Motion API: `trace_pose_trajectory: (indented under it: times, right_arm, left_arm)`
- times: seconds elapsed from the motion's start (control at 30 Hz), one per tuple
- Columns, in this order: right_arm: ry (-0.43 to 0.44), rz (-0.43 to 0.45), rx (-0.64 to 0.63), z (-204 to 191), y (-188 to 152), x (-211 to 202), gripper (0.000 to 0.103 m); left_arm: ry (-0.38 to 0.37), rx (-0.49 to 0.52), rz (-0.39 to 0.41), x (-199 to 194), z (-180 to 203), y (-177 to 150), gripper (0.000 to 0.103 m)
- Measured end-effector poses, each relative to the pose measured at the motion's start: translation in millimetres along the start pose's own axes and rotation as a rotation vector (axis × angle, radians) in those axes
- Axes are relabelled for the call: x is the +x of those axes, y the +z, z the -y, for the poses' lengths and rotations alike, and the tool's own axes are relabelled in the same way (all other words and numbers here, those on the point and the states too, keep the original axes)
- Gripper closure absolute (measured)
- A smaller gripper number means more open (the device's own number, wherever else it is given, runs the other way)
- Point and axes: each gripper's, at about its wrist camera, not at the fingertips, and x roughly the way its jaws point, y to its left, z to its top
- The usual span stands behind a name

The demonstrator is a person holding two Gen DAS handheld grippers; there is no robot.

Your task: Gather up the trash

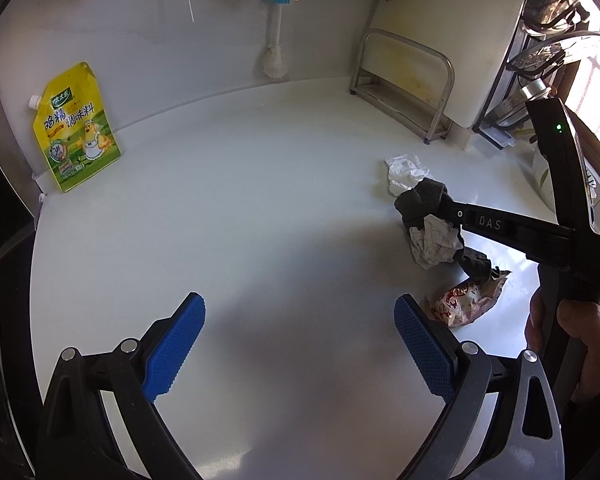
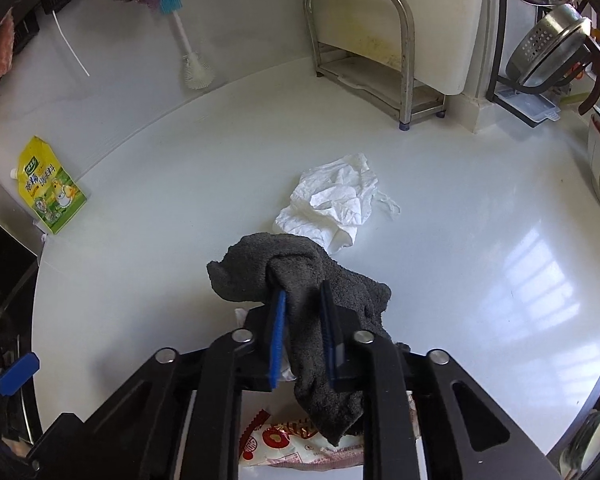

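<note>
Your right gripper [image 2: 302,320] fingers are pinching the soft, limp grey cloth [image 2: 300,268], dangling over a slippery red snack wrapper [image 2: 296,446] near you on the counter [image 2: 460,240], while your left gripper [image 1: 300,344] fingers are idling wide and the light crumpled tissue [image 2: 332,204] is lying beyond.

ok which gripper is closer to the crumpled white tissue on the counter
Right. The right gripper, shut on the dark cloth, sits just short of the white tissue; the left gripper is open and well back.
</note>
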Motion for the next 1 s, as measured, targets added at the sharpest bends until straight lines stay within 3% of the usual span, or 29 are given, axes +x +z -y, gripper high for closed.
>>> trace_pose_trajectory:
  times: [0.37, 0.53, 0.6, 0.67, 0.73, 0.83, 0.9, 1.0]
  right_arm:
    - [0.18, 0.098, 0.144, 21.2, 1.3, -36.0, 0.096]
    - [0.242, 0.135, 0.126, 19.1, -2.7, -52.5, 0.096]
    - [0.185, 0.12, 0.094, 15.7, -4.5, -52.1, 0.096]
    - [0.229, 0.132, 0.119, 19.3, -7.2, -56.0, 0.096]
    - [0.183, 0.148, 0.076, 15.4, -9.3, -62.2, 0.096]
    - [0.208, 0.168, 0.082, 17.0, -10.8, -69.0, 0.096]
    - [0.153, 0.146, 0.039, 12.6, -11.1, -65.5, 0.096]
    - [0.15, 0.117, 0.04, 13.1, -13.7, -56.0, 0.096]
  left_arm:
    - [-0.026, 0.013, 0.014, -0.6, 8.3, 5.4, 0.009]
    - [-0.036, 0.024, 0.018, -1.4, 14.9, 7.6, 0.009]
    - [-0.039, 0.027, 0.018, -0.7, 17.4, 8.2, 0.009]
    - [-0.045, 0.032, 0.014, 0.1, 19.9, 8.5, 0.009]
    - [-0.045, 0.038, 0.018, 0.0, 22.8, 8.2, 0.009]
    - [-0.052, 0.043, 0.014, 0.7, 25.8, 7.7, 0.009]
    - [-0.052, 0.048, 0.014, 1.0, 28.2, 7.2, 0.009]
    - [-0.053, 0.054, 0.013, 1.1, 31.2, 6.2, 0.009]
